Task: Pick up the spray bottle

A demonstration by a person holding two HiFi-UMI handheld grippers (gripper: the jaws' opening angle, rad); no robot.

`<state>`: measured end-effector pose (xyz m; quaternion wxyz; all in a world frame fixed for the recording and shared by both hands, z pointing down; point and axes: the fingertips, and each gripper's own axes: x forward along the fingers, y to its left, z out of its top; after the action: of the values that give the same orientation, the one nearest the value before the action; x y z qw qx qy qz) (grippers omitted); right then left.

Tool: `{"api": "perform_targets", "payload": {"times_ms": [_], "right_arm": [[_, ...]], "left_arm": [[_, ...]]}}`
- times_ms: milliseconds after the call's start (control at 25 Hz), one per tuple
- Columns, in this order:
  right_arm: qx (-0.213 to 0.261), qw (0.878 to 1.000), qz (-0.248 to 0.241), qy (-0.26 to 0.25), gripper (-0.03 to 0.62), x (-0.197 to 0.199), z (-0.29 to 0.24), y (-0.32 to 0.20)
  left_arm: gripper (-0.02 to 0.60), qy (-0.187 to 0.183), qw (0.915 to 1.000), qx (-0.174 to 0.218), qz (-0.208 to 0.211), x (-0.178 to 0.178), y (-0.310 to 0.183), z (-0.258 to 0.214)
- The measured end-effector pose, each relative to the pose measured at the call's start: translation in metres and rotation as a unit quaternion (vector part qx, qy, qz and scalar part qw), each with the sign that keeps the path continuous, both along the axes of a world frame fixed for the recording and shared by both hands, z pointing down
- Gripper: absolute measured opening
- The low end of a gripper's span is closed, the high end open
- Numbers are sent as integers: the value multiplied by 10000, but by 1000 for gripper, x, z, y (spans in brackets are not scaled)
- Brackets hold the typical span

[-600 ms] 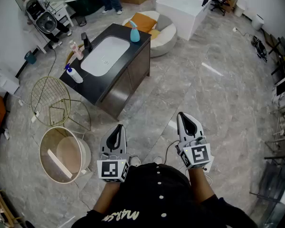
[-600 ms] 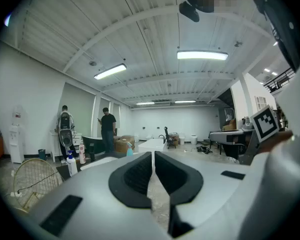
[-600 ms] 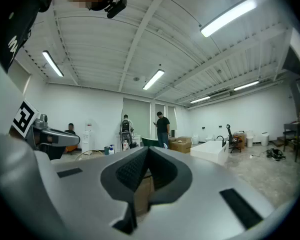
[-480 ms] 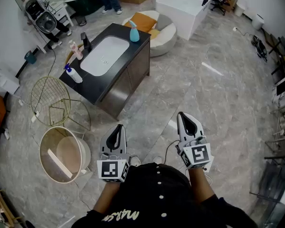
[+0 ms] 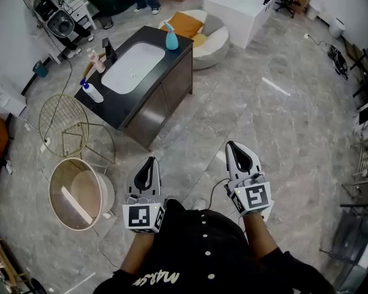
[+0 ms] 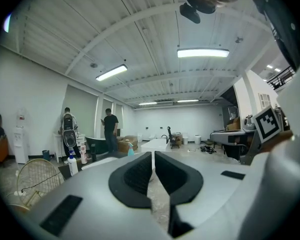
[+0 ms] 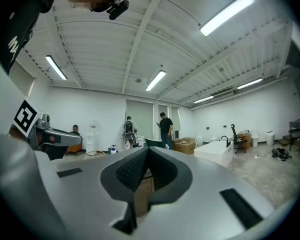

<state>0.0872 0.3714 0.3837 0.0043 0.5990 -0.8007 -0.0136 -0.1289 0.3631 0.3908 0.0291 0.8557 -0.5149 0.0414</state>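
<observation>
Black vanity tabletop (image 5: 173, 58) stands far left, well apart from the left tongs (image 5: 151, 163) and right tongs (image 5: 234, 149), both together and empty. Teal spray bottle (image 5: 171, 40) sits at its far edge; approaching likely comes next.

Showroom-type hall w/ sink vanity (image 5: 167, 94), bathtub (image 5: 248, 23)

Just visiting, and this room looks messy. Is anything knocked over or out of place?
The gold wire basket beside the sink cabinet seems tipped on its side on the floor. The teal spray bottle on it stands upright; nothing looks spilled.
</observation>
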Motion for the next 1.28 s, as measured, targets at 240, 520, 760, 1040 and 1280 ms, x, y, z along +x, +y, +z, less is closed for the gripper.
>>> {"api": "perform_targets", "payload": {"times_ms": [240,520,760,1040,1280], "right_arm": [[44,10000,-72,44,-5,6,1,-16],[-52,9999,-35,97,-5,11,7,-53],[20,9999,-57,159,-5,18,9,-110],[-12,9999,-1,155,-5,18,5,-192],[18,9999,44,142,-5,9,2,-258]], "left_arm": [[28,5,9999,-48,-109,4,-8,5],[28,50,10000,-35,-71,10,-49,10],[28,83,10000,-20,9,19,-116,16],[28,146,9998,-23,150,25,-199,8],[28,114,9997,6,198,13,-264,9]]}}
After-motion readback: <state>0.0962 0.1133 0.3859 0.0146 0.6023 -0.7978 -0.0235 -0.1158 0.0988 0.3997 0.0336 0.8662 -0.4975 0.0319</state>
